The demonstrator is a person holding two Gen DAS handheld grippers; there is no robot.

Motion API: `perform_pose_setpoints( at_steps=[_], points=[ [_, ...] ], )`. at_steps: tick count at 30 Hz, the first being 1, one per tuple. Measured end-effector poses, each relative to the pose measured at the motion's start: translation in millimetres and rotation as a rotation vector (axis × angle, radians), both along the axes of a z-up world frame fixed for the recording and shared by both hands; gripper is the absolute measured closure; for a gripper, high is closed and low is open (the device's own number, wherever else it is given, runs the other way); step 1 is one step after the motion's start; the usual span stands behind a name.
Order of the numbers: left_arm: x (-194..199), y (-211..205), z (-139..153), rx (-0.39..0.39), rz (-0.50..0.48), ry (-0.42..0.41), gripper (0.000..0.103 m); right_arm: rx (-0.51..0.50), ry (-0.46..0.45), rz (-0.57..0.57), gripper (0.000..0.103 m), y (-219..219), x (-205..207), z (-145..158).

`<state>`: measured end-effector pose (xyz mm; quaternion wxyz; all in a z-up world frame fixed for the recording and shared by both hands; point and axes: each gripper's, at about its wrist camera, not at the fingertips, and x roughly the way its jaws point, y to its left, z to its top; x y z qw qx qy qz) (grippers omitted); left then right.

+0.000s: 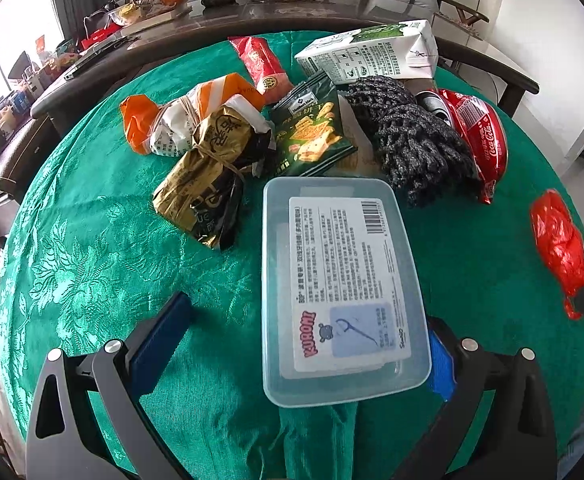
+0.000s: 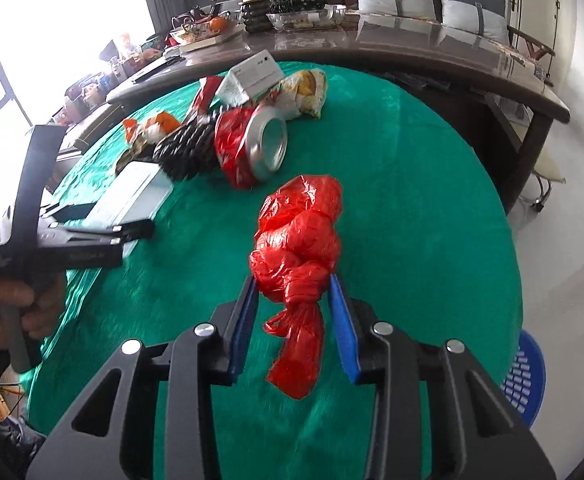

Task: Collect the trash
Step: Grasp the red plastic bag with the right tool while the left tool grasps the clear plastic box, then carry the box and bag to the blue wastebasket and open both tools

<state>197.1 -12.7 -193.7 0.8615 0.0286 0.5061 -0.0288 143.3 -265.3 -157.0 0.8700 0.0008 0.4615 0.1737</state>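
A knotted red plastic bag [image 2: 298,240] sits between the blue pads of my right gripper [image 2: 293,286], which is shut on its lower part; the same bag [image 1: 560,248] shows at the right edge of the left wrist view. My left gripper [image 1: 306,312] is open wide over a clear plastic box [image 1: 344,288] with a white label. The box lies between its fingers, the left pad well apart from it. More trash lies beyond: a crushed red cola can [image 1: 480,136], black foam netting [image 1: 412,136], a green snack packet [image 1: 312,132], a gold wrapper [image 1: 208,172] and a milk carton [image 1: 372,52].
Everything rests on a round table with a green cloth [image 1: 92,260]. A blue slotted basket [image 2: 524,376] stands below the table's right edge. A long dark table [image 2: 412,48] with bowls and a plant runs behind. A hand [image 2: 16,304] holds the left gripper's handle.
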Motion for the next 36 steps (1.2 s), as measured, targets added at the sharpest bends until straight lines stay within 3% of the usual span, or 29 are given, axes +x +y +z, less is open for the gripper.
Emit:
perform_pose_setpoints(
  at_steps=[5,9,11,13,16,19,23,25,26,30,36],
  points=[
    [-4,1,-1,-0.003,-0.010,-0.026,0.004,-0.010,0.045,-0.023,0.065,-2,-10,-9],
    [-3,1,0,-0.001,-0.061,0.008,0.004,-0.021,0.053,-0.036,0.041,0,-8,-6],
    [-1,5,4,-0.025,-0.081,0.033,0.004,-0.027,0.053,-0.027,0.038,2,-5,-1],
    [-1,9,12,-0.052,-0.088,0.013,0.004,-0.031,0.062,-0.031,0.028,3,-1,2],
    [3,0,22,-0.044,-0.141,-0.006,0.004,-0.040,0.071,-0.030,0.026,6,10,8],
    [8,-10,24,-0.034,-0.179,0.002,0.005,-0.070,0.089,-0.008,0.026,13,22,9],
    [9,-13,22,-0.045,-0.201,0.033,0.033,-0.066,0.132,-0.007,0.027,15,37,1],
    [6,-13,23,-0.033,-0.209,0.026,0.037,-0.076,0.152,0.006,0.060,16,39,-2],
    [2,-12,23,-0.037,-0.213,0.021,0.038,-0.068,0.154,0.004,0.064,15,39,-2],
    [-16,-10,32,-0.039,-0.222,-0.014,0.040,-0.015,0.109,-0.021,0.067,1,27,9],
    [-43,-34,61,-0.106,-0.292,-0.064,0.040,0.053,0.059,-0.069,0.067,-33,7,27]
  ],
)
